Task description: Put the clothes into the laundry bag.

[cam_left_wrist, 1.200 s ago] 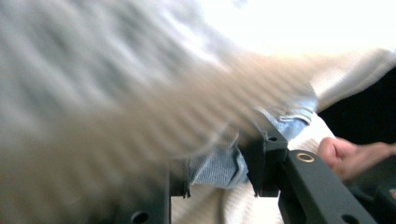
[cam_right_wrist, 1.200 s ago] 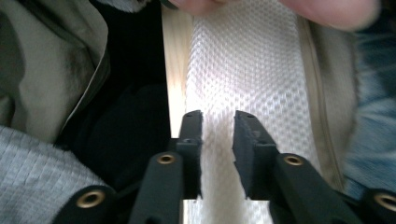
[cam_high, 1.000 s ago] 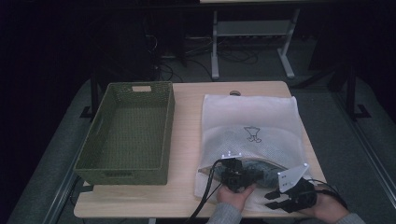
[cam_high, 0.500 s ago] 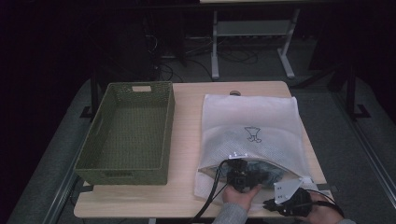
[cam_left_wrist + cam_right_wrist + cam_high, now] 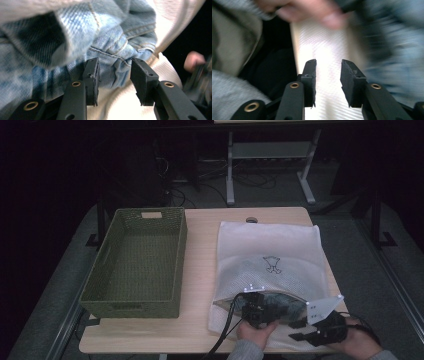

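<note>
With the left gripper point(image 5: 113, 75) parted around a fold of the faded blue denim garment point(image 5: 82, 45) inside the white mesh laundry bag point(image 5: 270, 255) at the counter's five o'clock, and the right gripper point(image 5: 328, 75), just reopened, empty, a shallow bite could slip off the denim.

A bare strip of tabletop point(image 5: 200, 270) runs from far edge to near edge between the green woven basket point(image 5: 137, 262) and the white mesh laundry bag point(image 5: 270, 250), which covers the right half.

Both hands sit low and close together; the left tool point(image 5: 256, 306) gapes, and the right tool point(image 5: 299, 330) has just been opening, nothing between.
</note>
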Motion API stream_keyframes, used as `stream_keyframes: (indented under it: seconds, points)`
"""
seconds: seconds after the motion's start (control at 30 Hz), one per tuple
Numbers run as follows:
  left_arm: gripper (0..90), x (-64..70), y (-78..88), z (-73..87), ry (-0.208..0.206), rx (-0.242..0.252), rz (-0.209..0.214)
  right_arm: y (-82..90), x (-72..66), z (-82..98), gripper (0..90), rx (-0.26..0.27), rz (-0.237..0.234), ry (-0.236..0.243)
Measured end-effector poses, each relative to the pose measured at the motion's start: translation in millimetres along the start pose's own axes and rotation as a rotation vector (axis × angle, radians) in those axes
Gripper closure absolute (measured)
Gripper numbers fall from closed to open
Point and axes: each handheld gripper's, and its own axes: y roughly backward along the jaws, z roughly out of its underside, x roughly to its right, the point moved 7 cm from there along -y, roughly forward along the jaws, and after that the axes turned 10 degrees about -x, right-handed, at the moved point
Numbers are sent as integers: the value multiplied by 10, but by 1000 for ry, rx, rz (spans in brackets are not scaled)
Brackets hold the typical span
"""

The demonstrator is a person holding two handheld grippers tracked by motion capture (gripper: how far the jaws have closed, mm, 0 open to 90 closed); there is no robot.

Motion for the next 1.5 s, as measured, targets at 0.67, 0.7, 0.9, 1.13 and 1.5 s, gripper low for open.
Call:
stream_keyframes:
  seconds: [0.67, 0.7, 0.9, 1.13, 1.5]
  points:
    - [590, -280, 576, 149, 23, 38, -31, 83, 554, -716, 823, -88, 180, 45]
    - [589, -287, 584, 163, 24, 33, -30, 44, 526, -696, 826, -99, 161, 44]
    - [583, -328, 640, 225, 20, 18, -51, -289, 558, -495, 832, -167, 106, -1]
    - [582, -408, 676, 213, 19, 16, -70, -420, 685, -414, 854, -164, 100, -70]
    - [568, -473, 500, 36, 28, 20, -73, -401, 998, -288, 863, -182, 186, -115]
